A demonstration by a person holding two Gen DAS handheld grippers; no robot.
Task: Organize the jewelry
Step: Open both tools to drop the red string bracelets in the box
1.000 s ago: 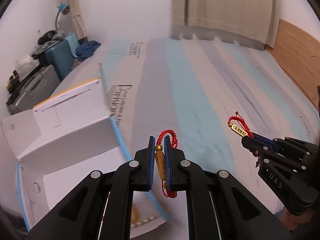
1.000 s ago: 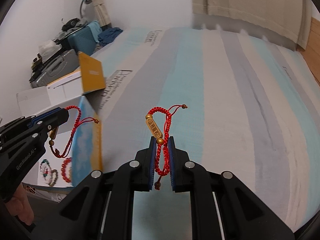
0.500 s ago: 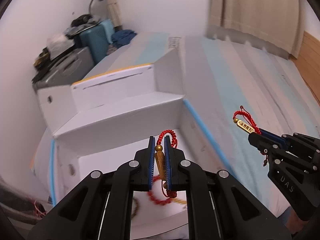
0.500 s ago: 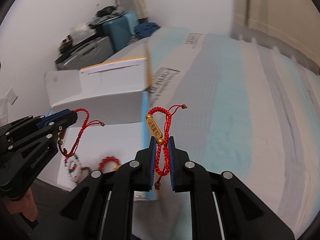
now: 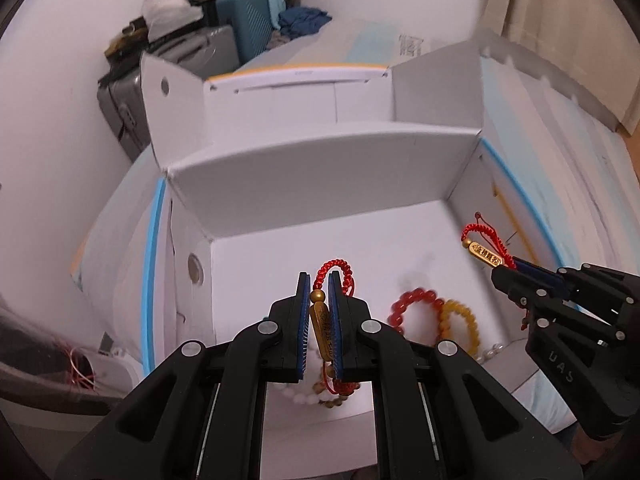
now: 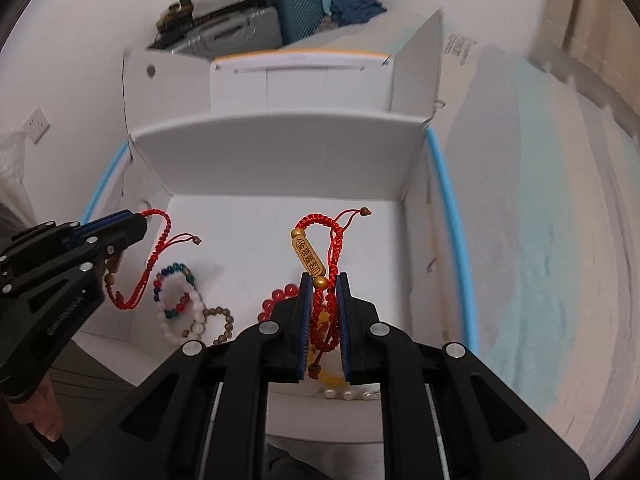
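My left gripper (image 5: 319, 280) is shut on a red cord bracelet with a gold bar charm (image 5: 322, 330) and holds it above the open white box (image 5: 320, 168). It also shows in the right wrist view (image 6: 136, 220). My right gripper (image 6: 323, 280) is shut on a second red cord bracelet with a gold charm (image 6: 308, 258), also above the box; it shows at the right of the left wrist view (image 5: 508, 270). On the box floor lie a red bead bracelet (image 5: 414, 304), a yellow one (image 5: 460, 322), a multicoloured one (image 6: 176, 284) and a brown one (image 6: 224, 322).
The box sits at the edge of a bed with a striped blue and grey sheet (image 6: 540, 220). Its flaps stand up at the back and sides (image 6: 276, 152). Suitcases and clothes (image 5: 224, 28) are piled against the wall behind. A wall socket (image 6: 36, 124) is on the left.
Both grippers have swung left from over the bed to above the open box, each still holding its red bracelet. The box floor with its bead bracelets has come into view.
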